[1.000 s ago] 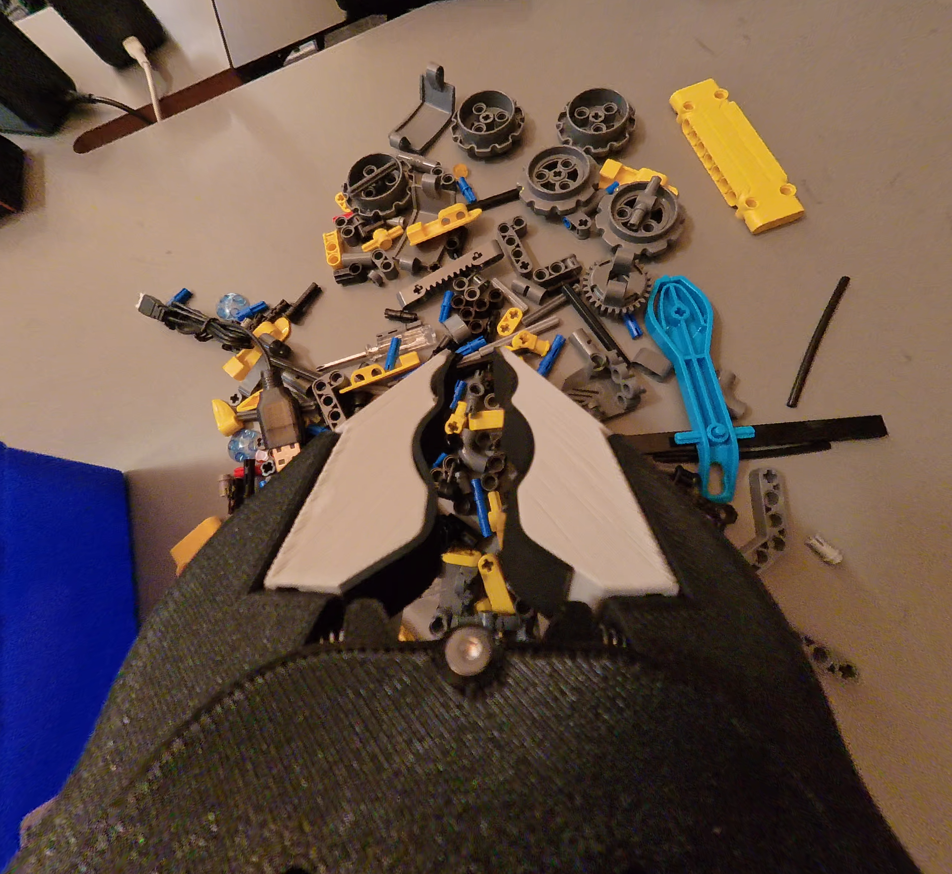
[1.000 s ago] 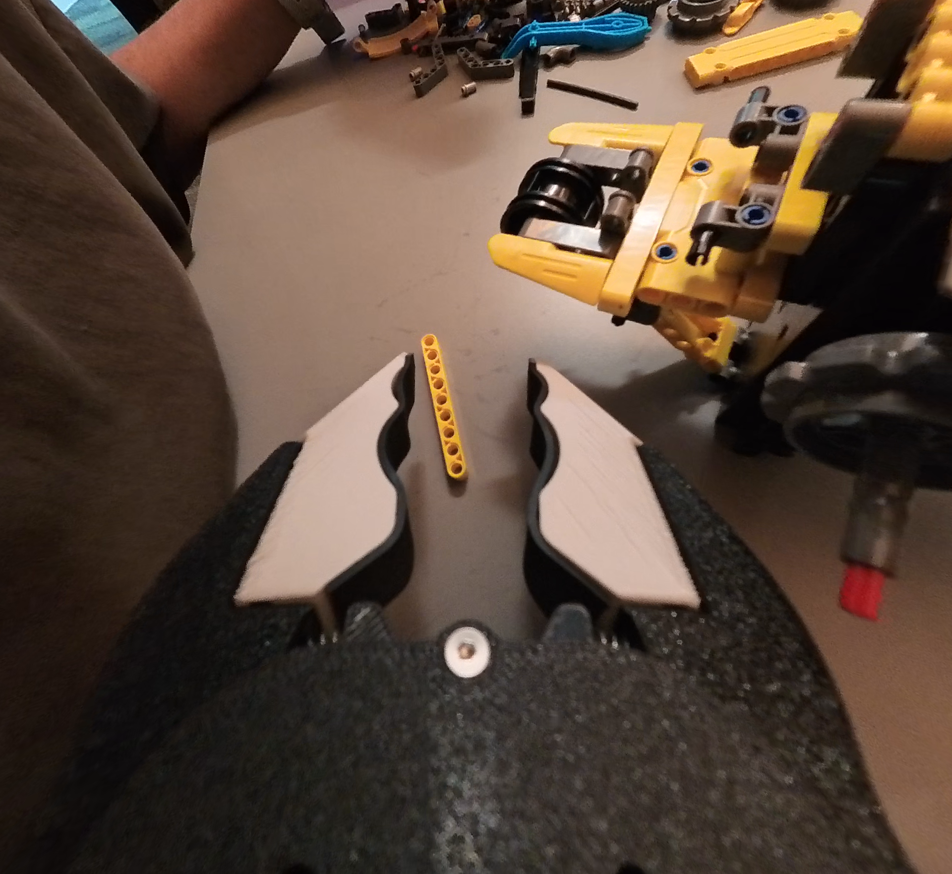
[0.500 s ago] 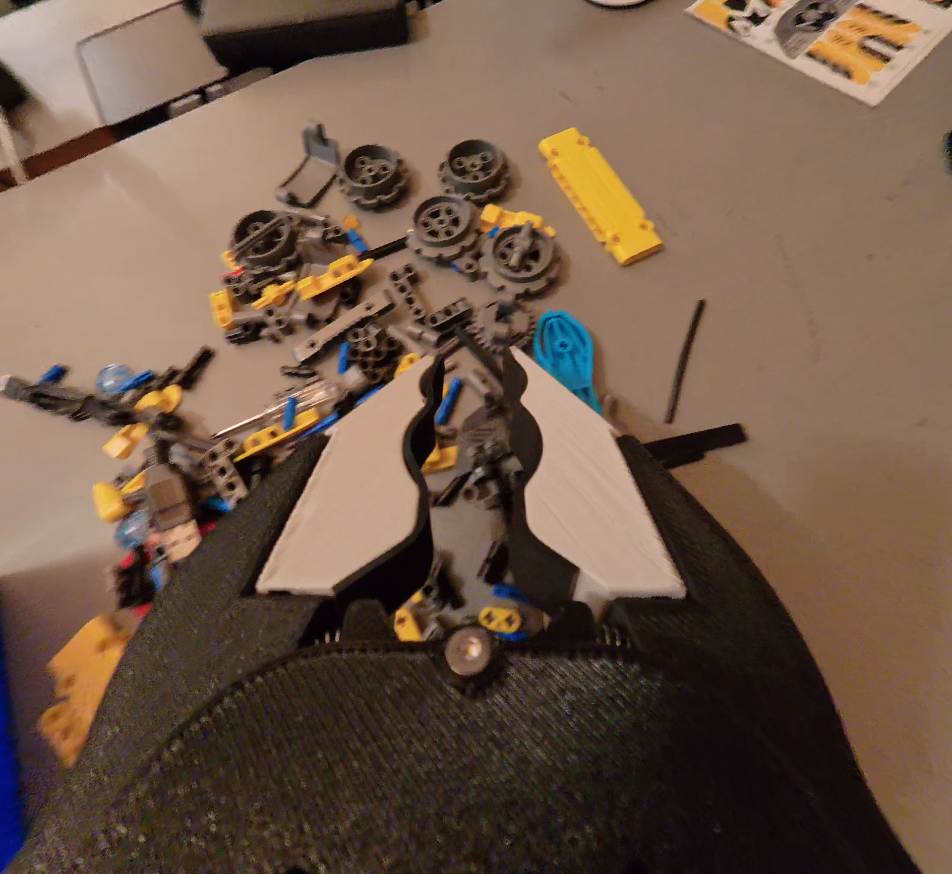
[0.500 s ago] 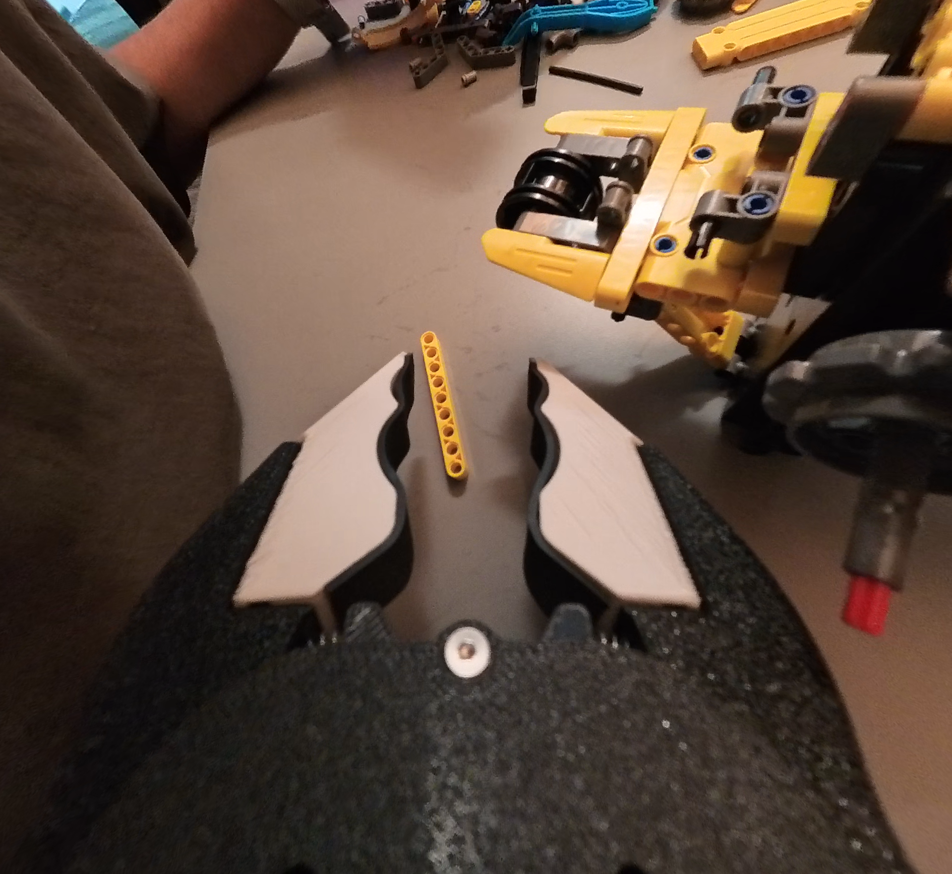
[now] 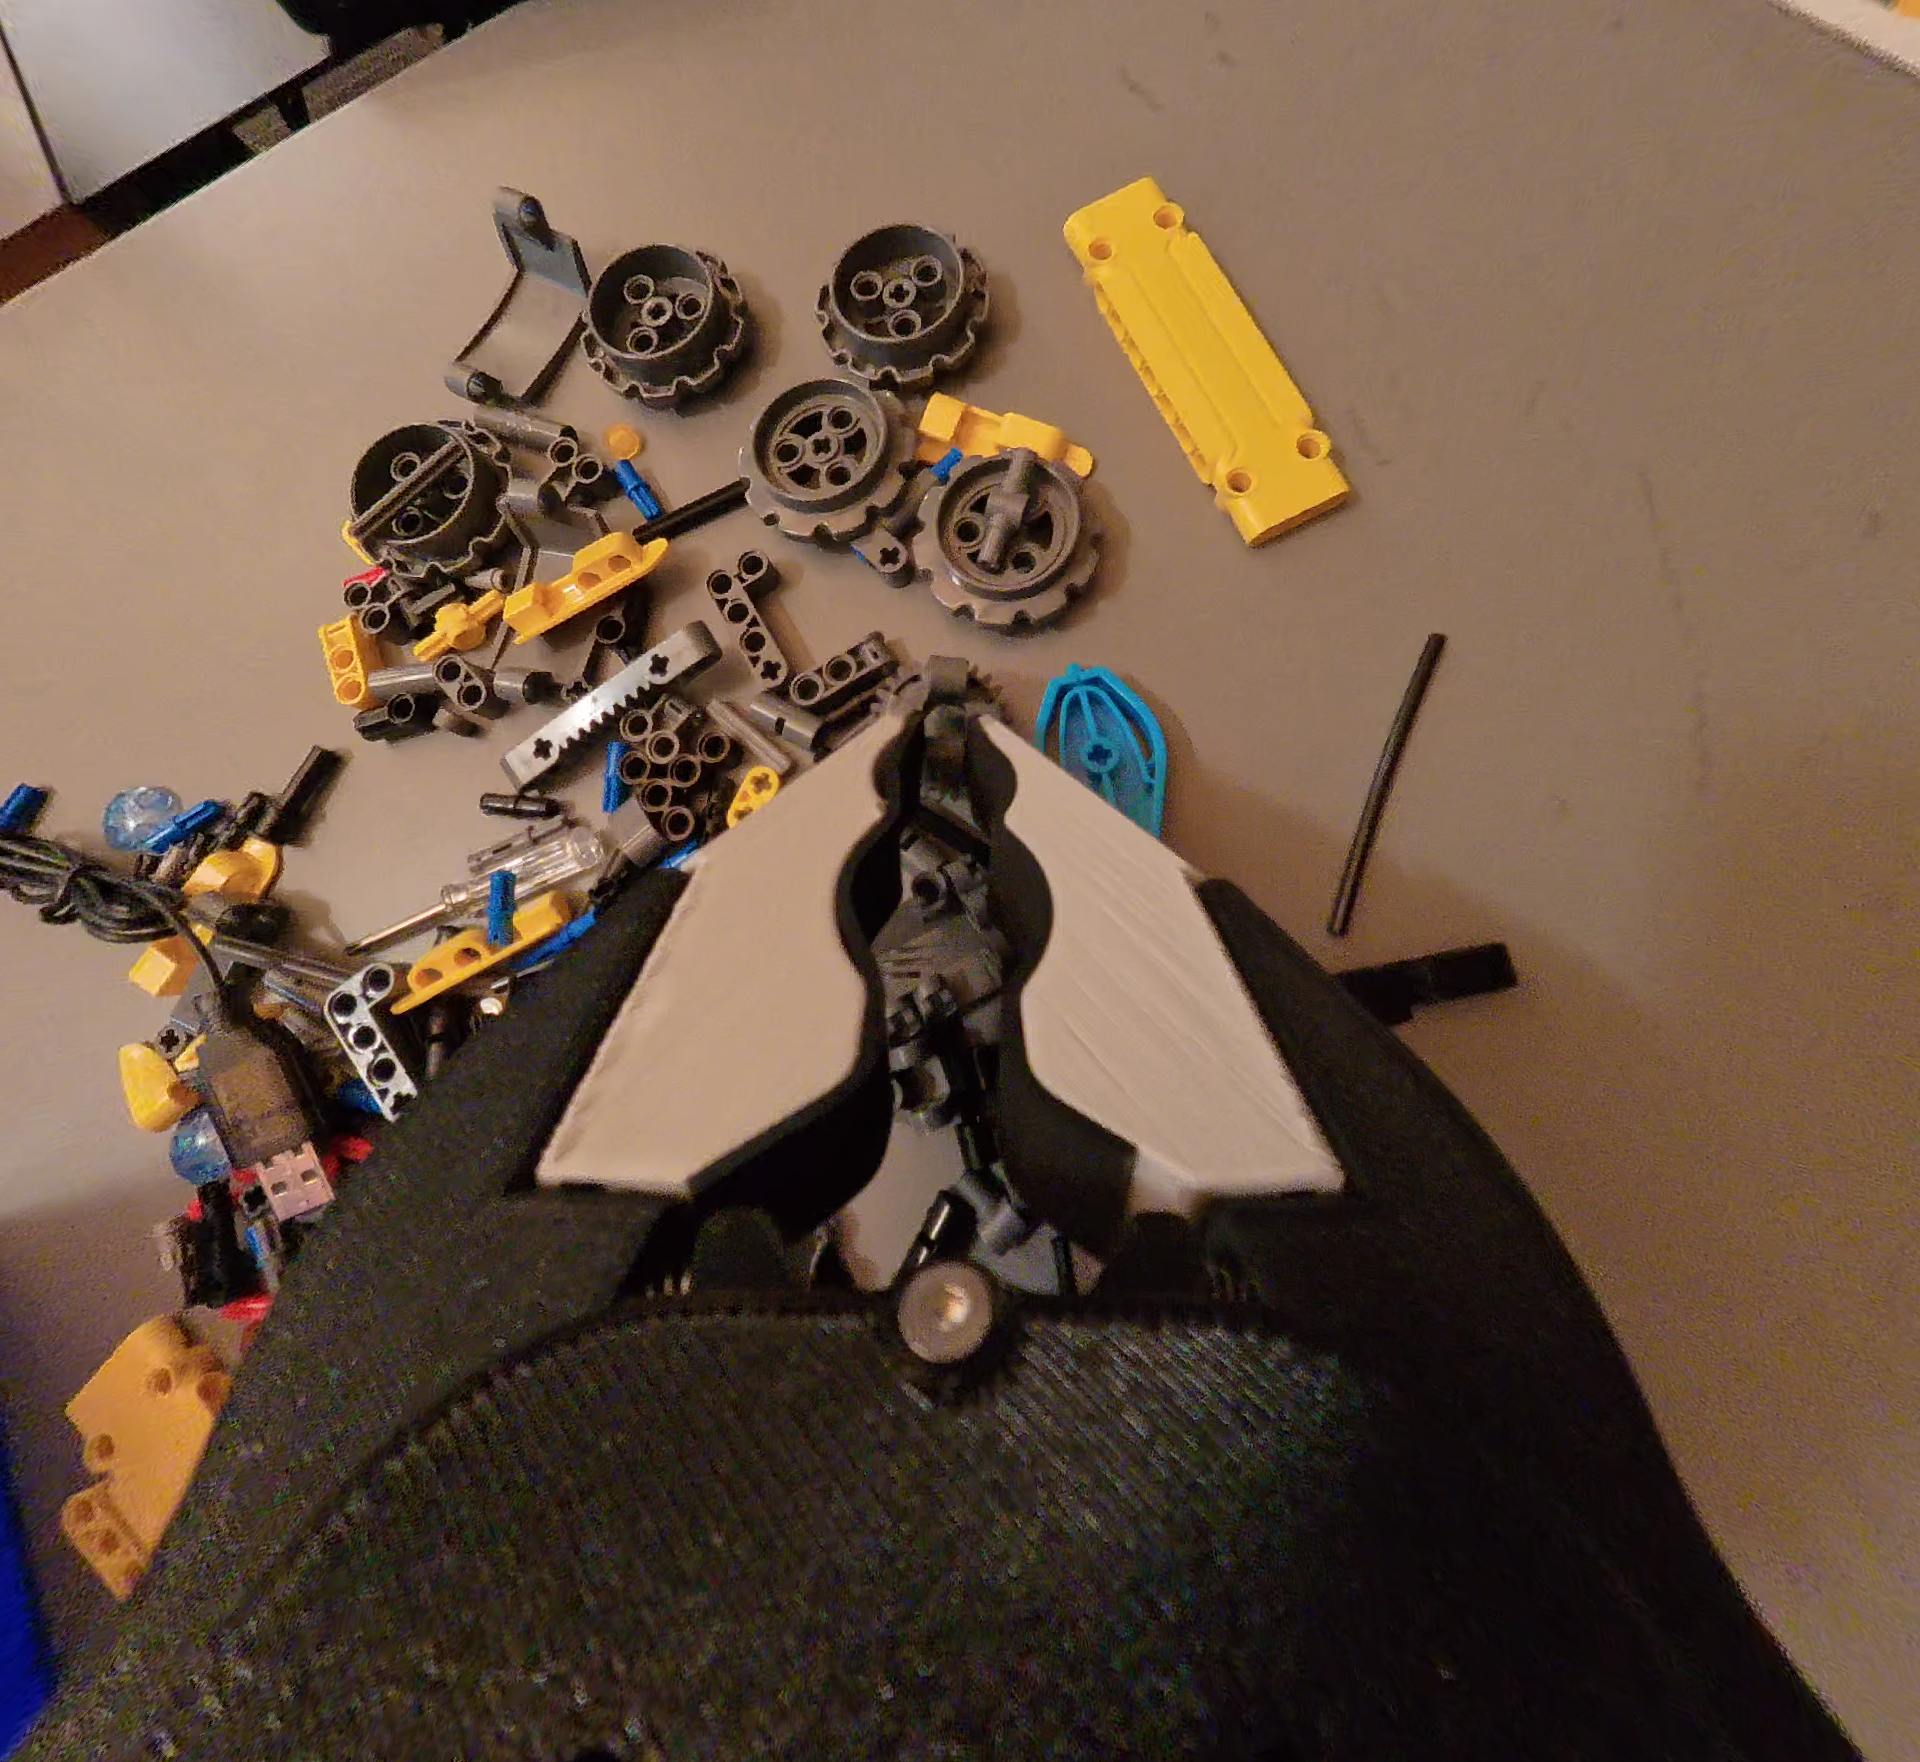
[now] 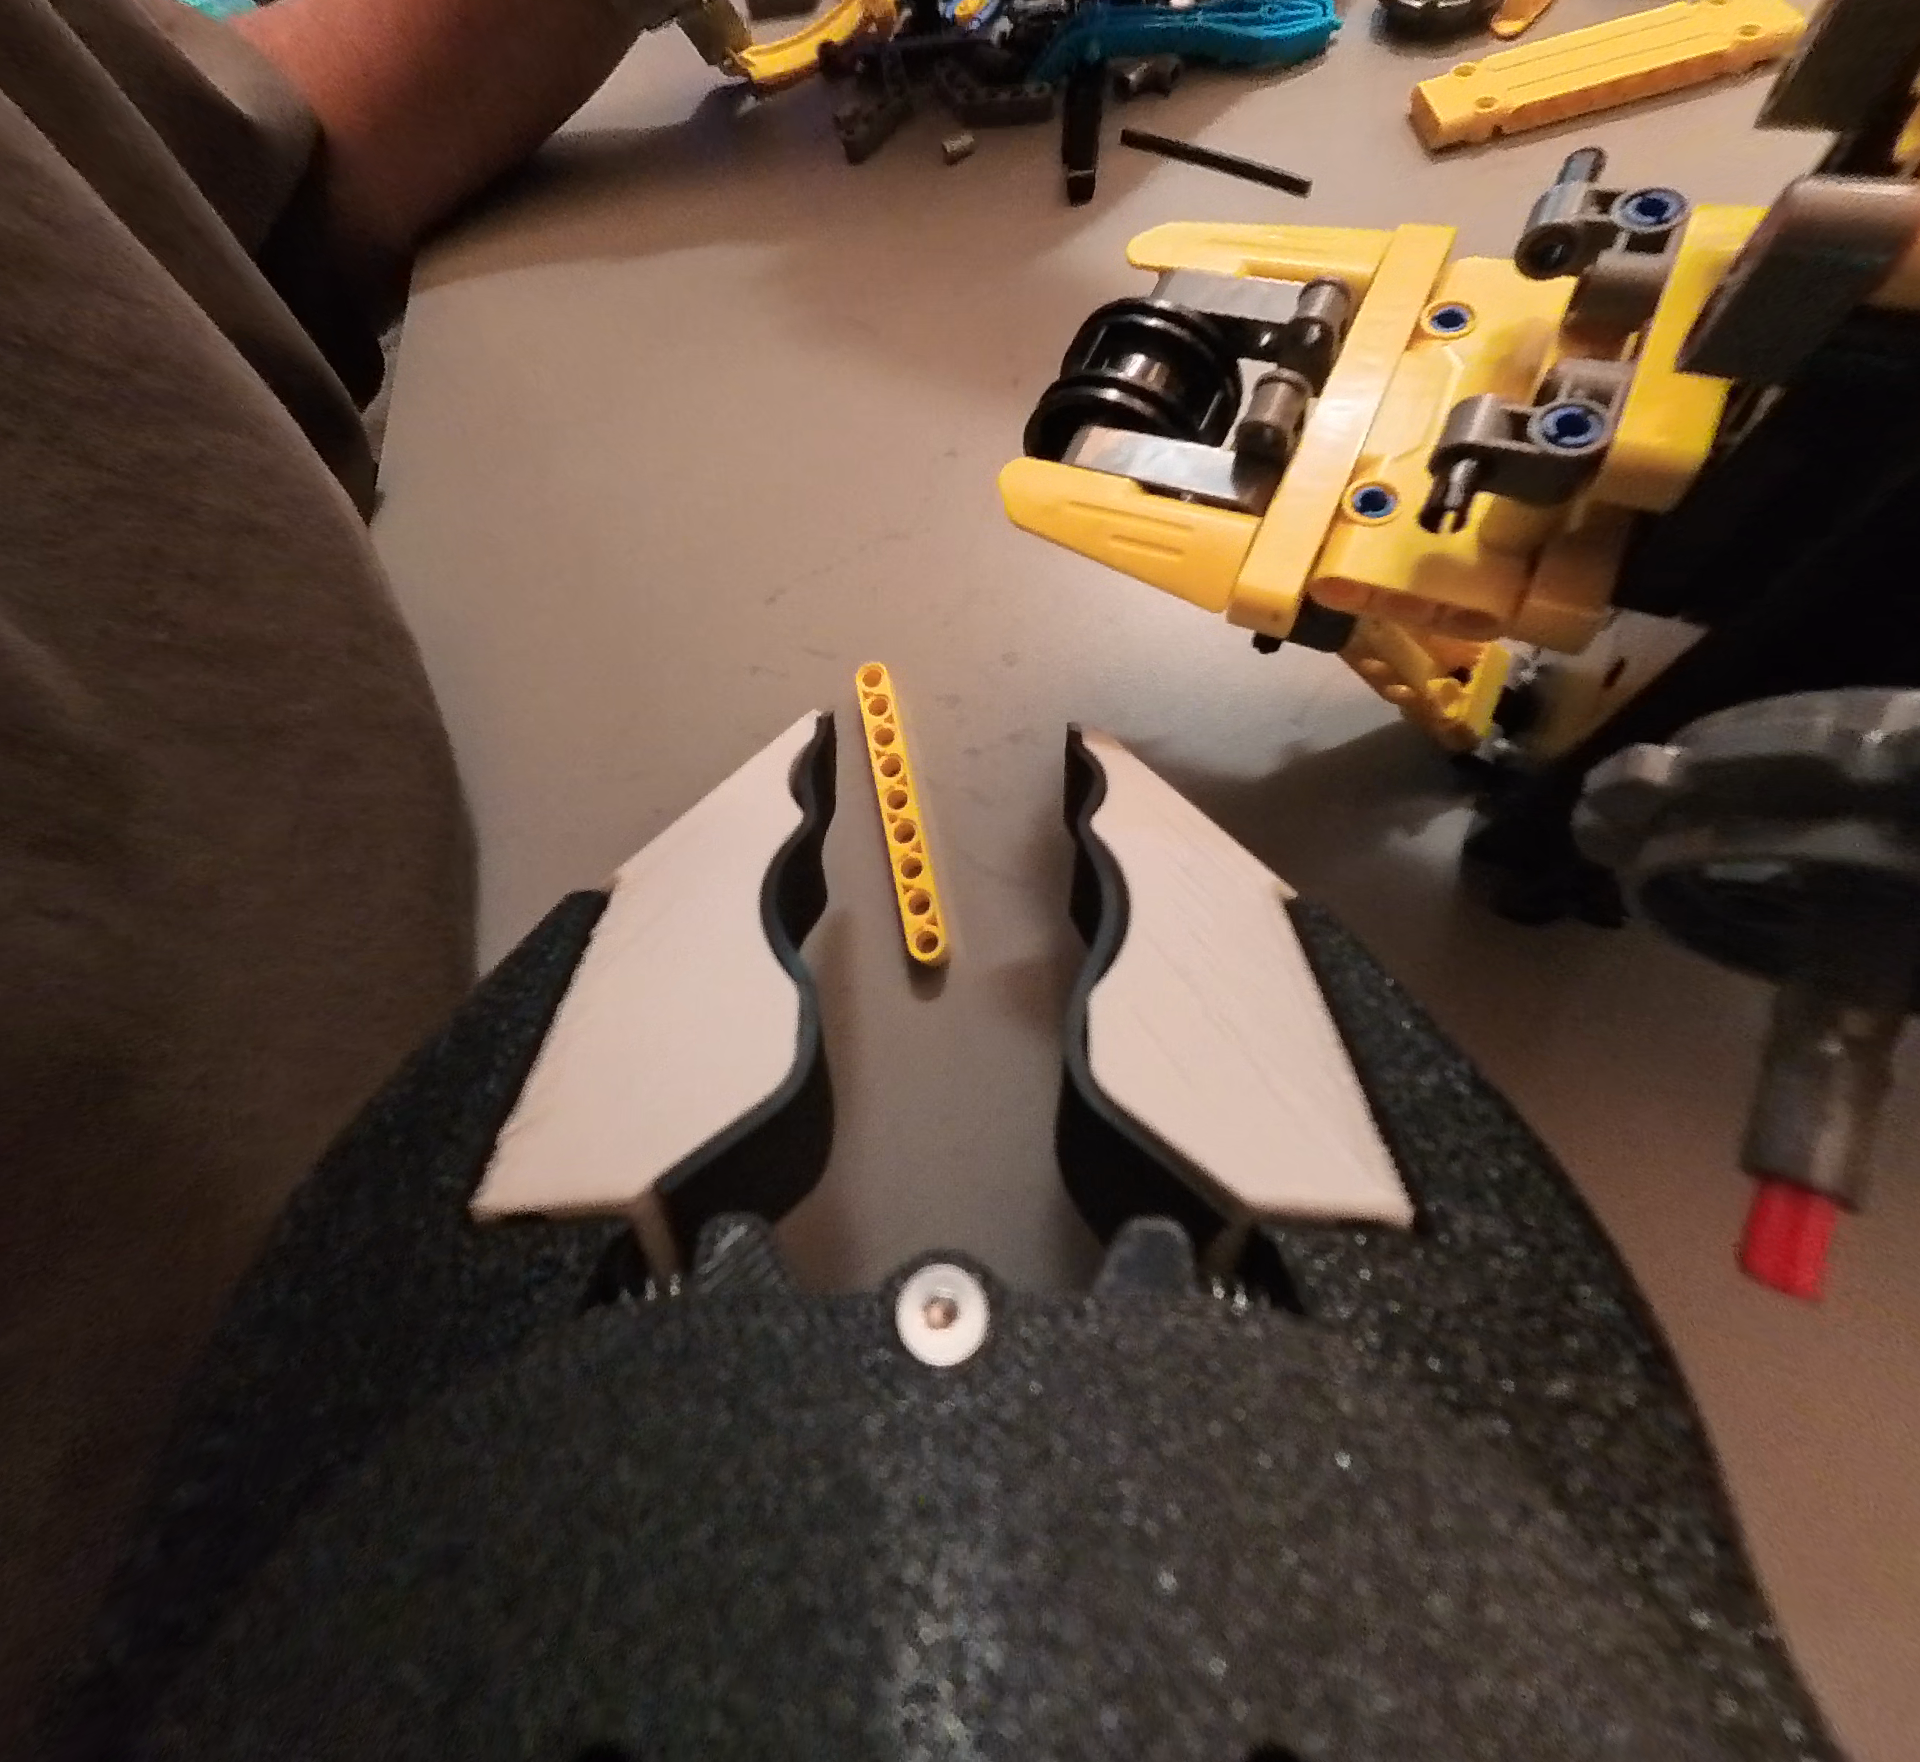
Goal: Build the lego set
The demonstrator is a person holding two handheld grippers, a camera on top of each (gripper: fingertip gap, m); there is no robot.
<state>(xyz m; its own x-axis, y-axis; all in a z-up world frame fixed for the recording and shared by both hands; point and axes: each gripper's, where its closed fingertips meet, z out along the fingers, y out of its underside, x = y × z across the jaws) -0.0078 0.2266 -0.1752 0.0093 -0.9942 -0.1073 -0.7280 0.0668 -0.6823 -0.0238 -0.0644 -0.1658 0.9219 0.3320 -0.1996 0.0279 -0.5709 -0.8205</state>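
Observation:
My left gripper [image 5: 940,727] is down in a pile of small grey, black, yellow and blue building parts [image 5: 582,673] on a grey table [image 5: 1558,258]. Its jaws are almost closed, with a dark grey toothed part [image 5: 943,689] pinched between the tips. A light blue part [image 5: 1107,756] lies just right of the tips. My right gripper [image 6: 948,730] is open and empty, low over the table. A thin yellow beam with holes [image 6: 902,829] lies flat between its fingers, nearer the left one. A half-built yellow model [image 6: 1403,465] stands to the right of it.
Several dark grey wheels [image 5: 899,304], a yellow panel [image 5: 1205,356], a black rod [image 5: 1387,782] and a black cable with a plug [image 5: 249,1089] lie around the pile. A person's arm [image 6: 416,102] reaches to the pile. The model's wheel [image 6: 1766,829] and red-tipped axle [image 6: 1782,1245] are at the right. My hands' fingertips stand some 30 cm from each other.
My left gripper has swept right and forward across the pile to the toothed part, and its jaws have narrowed a little. My right gripper has stayed over the yellow beam.

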